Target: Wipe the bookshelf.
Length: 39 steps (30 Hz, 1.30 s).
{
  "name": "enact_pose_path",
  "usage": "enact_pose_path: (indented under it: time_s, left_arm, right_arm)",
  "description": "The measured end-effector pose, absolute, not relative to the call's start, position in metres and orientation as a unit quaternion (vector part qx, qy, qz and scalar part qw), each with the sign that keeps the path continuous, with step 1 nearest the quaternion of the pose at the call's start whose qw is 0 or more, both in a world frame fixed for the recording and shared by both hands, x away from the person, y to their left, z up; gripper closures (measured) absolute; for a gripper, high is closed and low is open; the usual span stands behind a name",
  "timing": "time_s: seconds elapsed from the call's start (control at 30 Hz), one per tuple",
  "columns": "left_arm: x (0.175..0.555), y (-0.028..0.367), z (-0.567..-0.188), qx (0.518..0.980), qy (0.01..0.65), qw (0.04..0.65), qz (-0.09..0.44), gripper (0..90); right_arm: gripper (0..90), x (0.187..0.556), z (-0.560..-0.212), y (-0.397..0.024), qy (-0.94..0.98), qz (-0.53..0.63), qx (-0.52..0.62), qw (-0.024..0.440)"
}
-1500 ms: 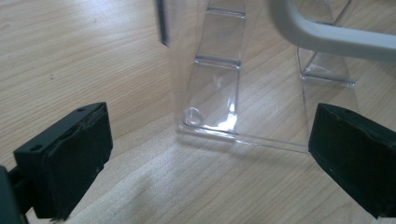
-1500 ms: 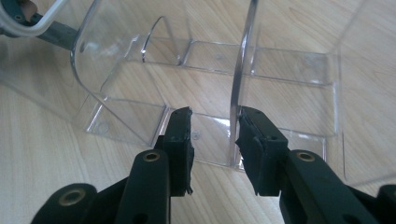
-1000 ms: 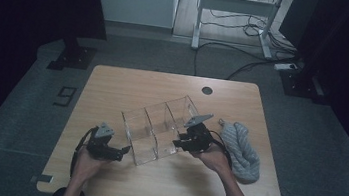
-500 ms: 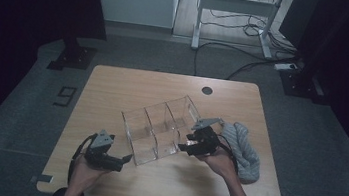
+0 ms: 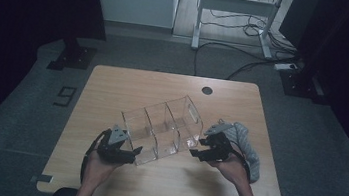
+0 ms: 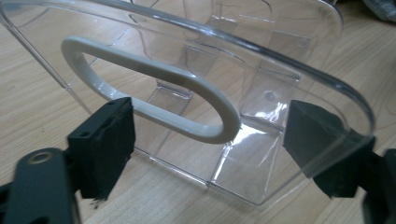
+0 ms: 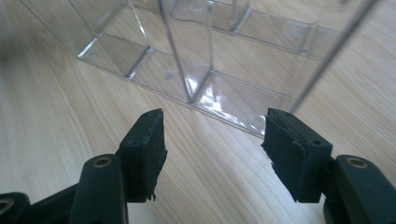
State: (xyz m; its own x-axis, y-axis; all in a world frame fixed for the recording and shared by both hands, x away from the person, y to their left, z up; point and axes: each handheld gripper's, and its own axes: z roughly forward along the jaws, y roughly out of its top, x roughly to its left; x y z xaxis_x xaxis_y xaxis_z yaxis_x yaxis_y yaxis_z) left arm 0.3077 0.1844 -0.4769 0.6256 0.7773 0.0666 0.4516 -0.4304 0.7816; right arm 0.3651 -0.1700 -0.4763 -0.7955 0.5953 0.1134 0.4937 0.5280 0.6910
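My right gripper (image 7: 212, 154) hangs with jaws apart and empty, opening wider, just short of the clear plastic compartmented organiser (image 7: 210, 60) on the pale wooden table (image 7: 56, 107).

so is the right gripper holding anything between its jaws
No, in the right gripper view the right gripper has only bare wooden table between its open pads, and the clear plastic organizer lies just beyond them.

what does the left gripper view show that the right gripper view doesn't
Left gripper view alone: the organizer's end wall with its white-rimmed handle slot, standing between the left gripper's jaws, which have just been closing. Right gripper view alone: the organizer's long side with its inner dividers, and the right gripper open over bare wood, clear of it. Both: the clear plastic organizer on the wooden table.
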Motion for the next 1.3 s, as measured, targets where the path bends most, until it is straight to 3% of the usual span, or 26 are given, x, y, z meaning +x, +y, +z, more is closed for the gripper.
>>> enact_pose_path:
  time_s: [0.27,0.73,0.9,1.0,1.13,1.3]
  left_arm:
    - [0.311,0.196,-0.475,0.813,0.396,0.368,0.216,31.3]
    - [0.328,0.217,-0.474,0.796,0.447,0.341,0.225,31.2]
    - [0.336,0.217,-0.477,0.794,0.460,0.318,0.239,32.6]
    - [0.337,0.215,-0.483,0.796,0.462,0.313,0.234,34.6]
    - [0.340,0.215,-0.486,0.793,0.466,0.321,0.225,40.9]
    - [0.341,0.218,-0.488,0.793,0.463,0.331,0.216,57.0]
  right_arm:
    - [30.7,0.371,-0.466,-0.194,0.859,0.373,0.340,0.087]
    - [22.5,0.374,-0.441,-0.241,0.826,0.375,0.395,0.147]
    - [20.2,0.378,-0.445,-0.260,0.814,0.343,0.431,0.183]
    - [18.3,0.382,-0.453,-0.267,0.811,0.336,0.444,0.181]
    - [17.9,0.389,-0.469,-0.270,0.812,0.320,0.459,0.168]
    - [14.7,0.397,-0.490,-0.264,0.824,0.293,0.460,0.154]
